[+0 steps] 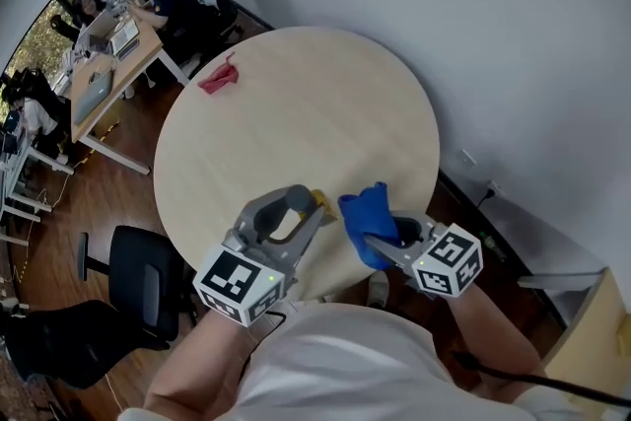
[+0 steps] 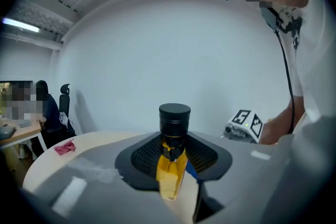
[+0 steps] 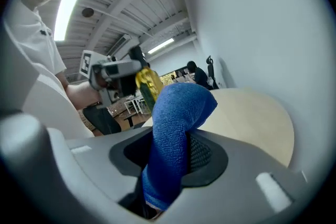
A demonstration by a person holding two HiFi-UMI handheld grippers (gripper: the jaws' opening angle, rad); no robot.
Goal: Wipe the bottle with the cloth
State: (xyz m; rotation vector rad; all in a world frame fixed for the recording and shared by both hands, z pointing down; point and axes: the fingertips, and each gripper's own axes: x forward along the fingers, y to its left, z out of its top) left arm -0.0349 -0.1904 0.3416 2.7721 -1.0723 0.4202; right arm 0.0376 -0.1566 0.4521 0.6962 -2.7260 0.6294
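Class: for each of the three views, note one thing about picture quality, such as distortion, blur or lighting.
Head view: fisheye curves the wall beside the table. Left gripper view: black corners ring the picture; the bottle is sharp, mosaic patches hide faces. Right gripper view: a ceiling light glares white; the cloth is in focus.

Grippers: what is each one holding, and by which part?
The left gripper holds the bottle by its neck; the right gripper holds the blue cloth by its lower part.
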